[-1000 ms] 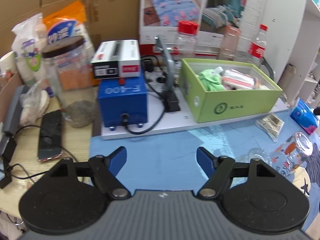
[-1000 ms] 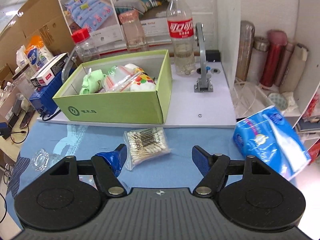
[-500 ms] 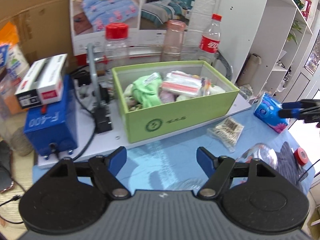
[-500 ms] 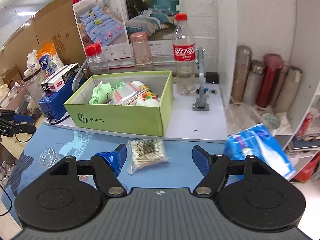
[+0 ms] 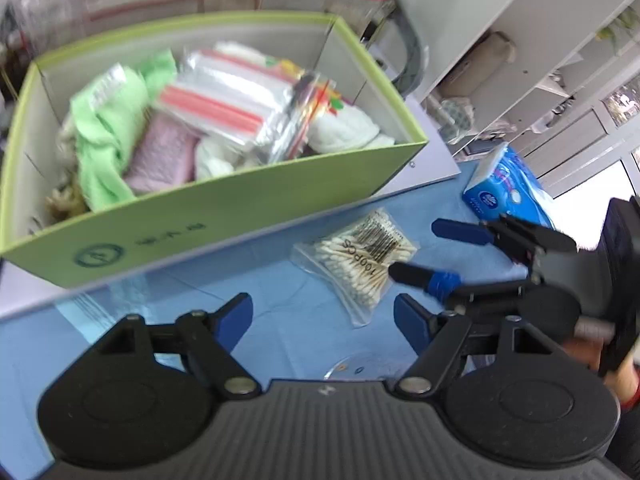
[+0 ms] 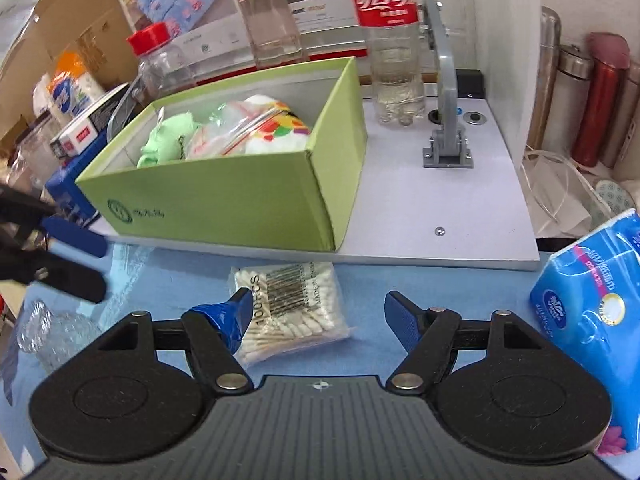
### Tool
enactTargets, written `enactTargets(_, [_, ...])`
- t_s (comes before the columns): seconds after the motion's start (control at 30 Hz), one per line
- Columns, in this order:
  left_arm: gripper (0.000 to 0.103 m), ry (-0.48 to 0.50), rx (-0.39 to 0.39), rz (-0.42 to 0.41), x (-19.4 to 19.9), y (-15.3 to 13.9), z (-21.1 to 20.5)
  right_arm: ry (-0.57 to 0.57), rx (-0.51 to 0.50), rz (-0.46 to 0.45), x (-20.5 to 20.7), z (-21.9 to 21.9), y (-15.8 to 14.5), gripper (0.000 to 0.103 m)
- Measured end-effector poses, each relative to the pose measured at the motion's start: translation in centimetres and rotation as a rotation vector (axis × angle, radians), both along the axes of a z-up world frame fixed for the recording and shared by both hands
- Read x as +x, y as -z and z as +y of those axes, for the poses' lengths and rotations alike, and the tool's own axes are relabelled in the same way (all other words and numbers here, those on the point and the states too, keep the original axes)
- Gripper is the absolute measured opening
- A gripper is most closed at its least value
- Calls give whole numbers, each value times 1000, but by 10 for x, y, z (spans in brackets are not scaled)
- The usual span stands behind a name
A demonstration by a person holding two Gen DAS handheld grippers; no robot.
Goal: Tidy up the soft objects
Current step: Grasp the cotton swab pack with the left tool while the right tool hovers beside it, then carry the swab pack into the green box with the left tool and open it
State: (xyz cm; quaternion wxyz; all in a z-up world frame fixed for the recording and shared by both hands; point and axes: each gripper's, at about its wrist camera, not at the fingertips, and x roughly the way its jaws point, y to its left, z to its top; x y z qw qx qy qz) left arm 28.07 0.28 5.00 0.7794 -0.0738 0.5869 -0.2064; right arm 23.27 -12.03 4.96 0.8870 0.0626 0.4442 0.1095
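Lying under right claw (image 6: pixel 318 314): cotton-swab bag (image 6: pixel 292 308).

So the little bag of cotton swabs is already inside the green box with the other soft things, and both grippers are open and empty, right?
Not quite. The bag of cotton swabs is not in the green box; it lies on the blue mat in front of the box, as the right wrist view shows. The rest holds: the left gripper and the right gripper are both open and empty.
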Motion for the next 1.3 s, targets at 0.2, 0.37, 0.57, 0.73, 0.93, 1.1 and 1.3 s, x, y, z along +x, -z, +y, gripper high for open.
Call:
enactTargets(0.2, [77, -82, -30, 116, 23, 19, -19, -89, -59, -23, -1, 11, 7, 59])
enactTargets(0.37, [77, -115, 2, 168, 40, 38, -31, -112, -85, -11, 14, 18, 18, 60])
enactTargets(0.57, [77, -164, -45, 222, 52, 55, -36, -163, -70, 7, 23, 27, 25, 60])
enactTargets(0.73, [77, -196, -45, 212, 54, 62, -42, -210, -148, -17, 17, 39, 36, 62])
enactTargets(0.93, [76, -208, -61, 189, 55, 62, -47, -168, -180, -40, 13, 42, 40, 65])
enactTargets(1.1, [51, -130, -74, 125, 49, 65, -63, -166, -165, -56, 8, 41, 37, 55])
enactTargets(1.3, [45, -81, -178, 121, 32, 54, -59, -163, -139, -49, -5, 31, 27, 54])
